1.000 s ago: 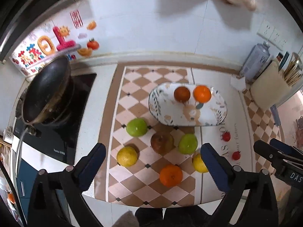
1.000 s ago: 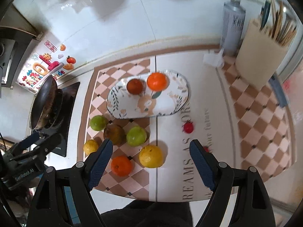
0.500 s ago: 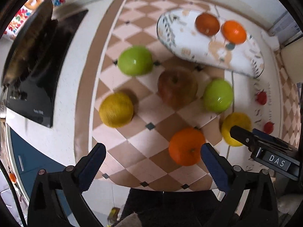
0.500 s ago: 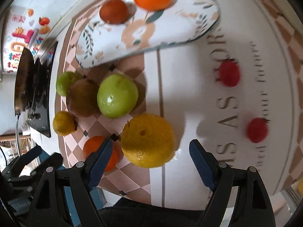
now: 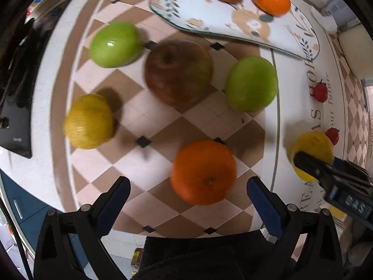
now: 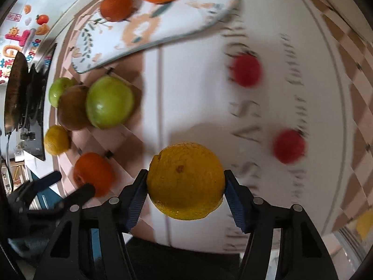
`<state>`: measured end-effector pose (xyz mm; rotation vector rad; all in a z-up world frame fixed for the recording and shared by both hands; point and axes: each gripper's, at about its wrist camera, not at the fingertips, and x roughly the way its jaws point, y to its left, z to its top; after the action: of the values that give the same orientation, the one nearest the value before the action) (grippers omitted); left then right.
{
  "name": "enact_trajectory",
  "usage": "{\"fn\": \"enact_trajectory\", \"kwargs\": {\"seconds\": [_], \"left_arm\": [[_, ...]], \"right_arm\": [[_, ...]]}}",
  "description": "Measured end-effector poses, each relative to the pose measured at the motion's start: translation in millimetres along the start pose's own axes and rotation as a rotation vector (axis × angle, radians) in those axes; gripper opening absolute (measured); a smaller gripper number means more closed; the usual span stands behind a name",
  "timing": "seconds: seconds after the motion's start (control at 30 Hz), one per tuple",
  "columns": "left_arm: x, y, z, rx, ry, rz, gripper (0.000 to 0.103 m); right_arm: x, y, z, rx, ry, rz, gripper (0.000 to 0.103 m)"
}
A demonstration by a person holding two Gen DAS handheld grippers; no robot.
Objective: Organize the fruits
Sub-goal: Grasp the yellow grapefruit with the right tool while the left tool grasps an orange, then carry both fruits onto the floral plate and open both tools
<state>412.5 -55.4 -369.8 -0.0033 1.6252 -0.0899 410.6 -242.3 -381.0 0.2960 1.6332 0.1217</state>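
In the left wrist view, the left gripper (image 5: 186, 198) hangs with its jaws spread and empty above the round smooth orange fruit (image 5: 203, 171), which lies on the checkered tabletop (image 5: 149, 116), near side, well apart from the oval white plate with leaf print (image 5: 186, 7) at the far side. This orange looks firm and rather light, but round, so it can roll; I would take it across its widest part. In the right wrist view, the right gripper (image 6: 185, 187) has its jaws pinching the rough-skinned round yellow citrus (image 6: 185, 180) at its middle, near the front; the skin seems to give good friction.
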Motion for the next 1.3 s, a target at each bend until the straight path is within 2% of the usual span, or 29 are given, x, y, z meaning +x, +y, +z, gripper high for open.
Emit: {"fn": "enact_trajectory", "kwargs": {"seconds": [0.13,0.23,0.27,0.4,0.43,0.77,1.07,1.17,1.3], "left_arm": [[12,-7,1,0.008,0.011,-0.013,0.100],[18,-12,2,0.022,0.015,-0.003,0.092],[19,-14,1,0.023,0.018,-0.001,0.089],[29,-15,5,0.018,0.032,0.002,0.063],[32,-15,3,0.016,0.032,-0.004,0.062],[30,-12,-1,-0.005,-0.003,-0.011,0.061],[17,4,-1,-0.039,-0.007,-0.030,0.061],[7,4,2,-0.039,-0.014,-0.041,0.061],[-25,0,10,-0.040,-0.061,-0.107,0.061]], "right_arm": [[1,-18,-6,0.027,0.016,-0.001,0.066],[2,-19,-8,0.035,0.018,0.001,0.066],[2,-19,-8,0.032,0.019,0.000,0.066],[3,-20,-8,0.037,0.034,0.007,0.066],[3,-20,-8,0.038,0.038,0.010,0.066],[3,-23,-9,0.040,0.071,0.020,0.066],[1,-21,-6,-0.001,0.061,0.012,0.066],[-4,-23,-5,0.010,0.064,0.063,0.066],[-23,-23,9,0.029,0.024,0.108,0.066]]}}
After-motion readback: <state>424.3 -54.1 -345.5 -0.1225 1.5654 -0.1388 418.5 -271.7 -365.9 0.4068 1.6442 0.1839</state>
